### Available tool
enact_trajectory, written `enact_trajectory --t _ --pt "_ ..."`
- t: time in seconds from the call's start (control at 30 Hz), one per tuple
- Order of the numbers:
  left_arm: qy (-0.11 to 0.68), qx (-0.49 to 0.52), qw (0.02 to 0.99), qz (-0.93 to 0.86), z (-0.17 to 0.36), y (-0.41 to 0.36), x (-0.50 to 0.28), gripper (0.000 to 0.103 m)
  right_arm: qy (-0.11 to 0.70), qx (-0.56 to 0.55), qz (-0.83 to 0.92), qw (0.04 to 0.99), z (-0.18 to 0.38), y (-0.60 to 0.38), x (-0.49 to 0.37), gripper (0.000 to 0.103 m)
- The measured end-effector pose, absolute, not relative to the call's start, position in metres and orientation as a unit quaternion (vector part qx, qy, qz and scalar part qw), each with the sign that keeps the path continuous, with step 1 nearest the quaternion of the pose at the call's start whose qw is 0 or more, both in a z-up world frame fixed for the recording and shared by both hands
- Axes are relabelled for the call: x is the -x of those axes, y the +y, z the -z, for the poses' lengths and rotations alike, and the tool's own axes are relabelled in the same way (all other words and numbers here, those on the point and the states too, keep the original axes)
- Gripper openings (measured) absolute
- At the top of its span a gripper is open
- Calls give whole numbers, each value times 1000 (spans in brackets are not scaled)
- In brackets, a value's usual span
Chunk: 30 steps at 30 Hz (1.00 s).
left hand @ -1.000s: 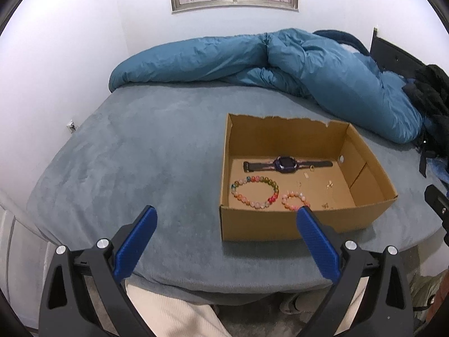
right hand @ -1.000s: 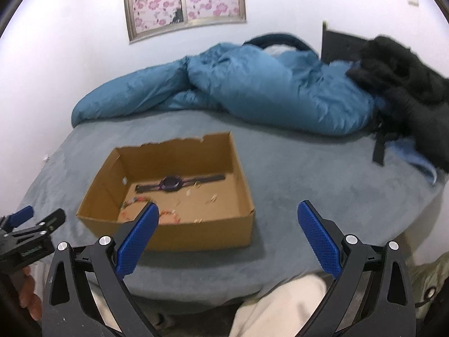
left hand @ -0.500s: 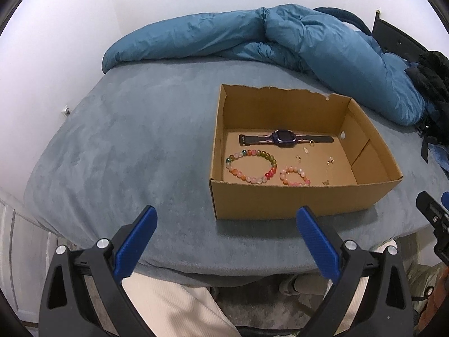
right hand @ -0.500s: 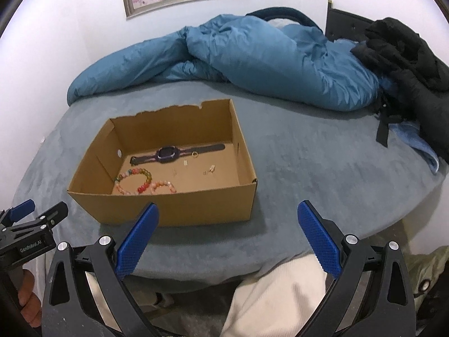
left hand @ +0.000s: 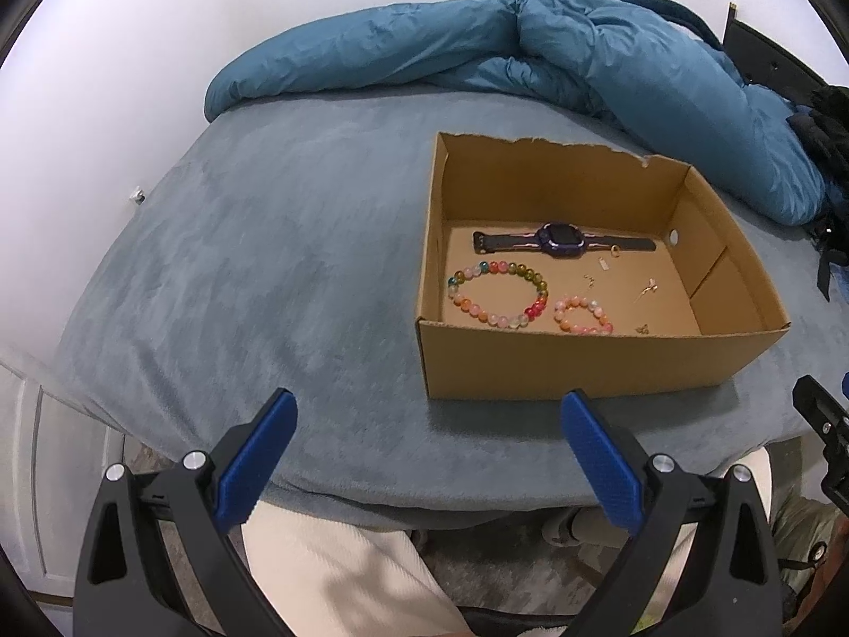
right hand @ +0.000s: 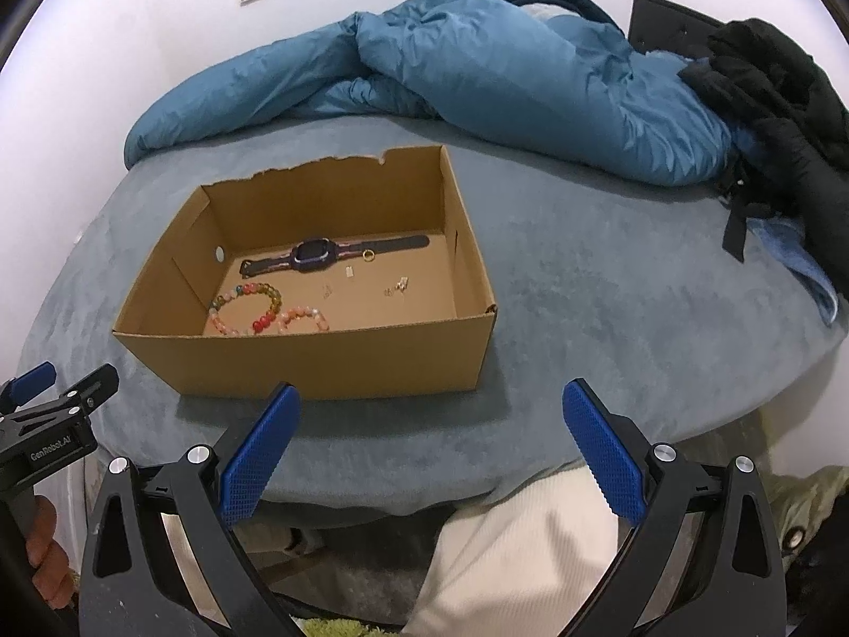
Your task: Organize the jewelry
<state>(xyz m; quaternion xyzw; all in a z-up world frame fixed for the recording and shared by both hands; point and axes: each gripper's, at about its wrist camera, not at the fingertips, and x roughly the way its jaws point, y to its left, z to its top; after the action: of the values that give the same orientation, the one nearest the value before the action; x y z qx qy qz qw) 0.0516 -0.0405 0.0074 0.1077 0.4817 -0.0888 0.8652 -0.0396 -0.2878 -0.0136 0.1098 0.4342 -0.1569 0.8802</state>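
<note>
Two grippers, both spread wide and holding nothing: left gripper (left hand: pixel 429 416) and right gripper (right hand: pixel 432 409) hang short of the near wall of the box (left hand: pixel 583 363), over the edge of the grey-blue bed (left hand: pixel 254 244), neither touching cardboard. Box open-topped, far wall torn along its rim, small round hole in one side wall. All jewelry lies on the box floor. Watch (left hand: pixel 560 239) stretched flat along the far wall, strap ends out to either side. Gold ring (left hand: pixel 615 250) just beside the watch strap. Large multicolour bracelet (left hand: pixel 496 294) in the box's near corner on the left gripper's side; small pink bracelet (left hand: pixel 582 315) just beside it, close against the near wall, contact between the two uncertain. Several tiny gold pieces (left hand: pixel 648 289) scattered on the floor between watch and near wall; too small to identify. Beyond the box, a blue duvet (left hand: pixel 530 53) bunched along the bed's far side, dark clothing (right hand: pixel 780 106) heaped at its end. Person's pale trousers (right hand: pixel 520 547) below the bed edge; a hand (right hand: pixel 45 557) grips the left gripper's handle.
</note>
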Motion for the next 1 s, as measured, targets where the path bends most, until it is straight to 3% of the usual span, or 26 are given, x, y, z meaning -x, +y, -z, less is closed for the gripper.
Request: enact_trajectory --t 1.0 --pt "505 -108 852 86 -1 -33 -56 97 463 -118 177 860 21 -308 36 95"
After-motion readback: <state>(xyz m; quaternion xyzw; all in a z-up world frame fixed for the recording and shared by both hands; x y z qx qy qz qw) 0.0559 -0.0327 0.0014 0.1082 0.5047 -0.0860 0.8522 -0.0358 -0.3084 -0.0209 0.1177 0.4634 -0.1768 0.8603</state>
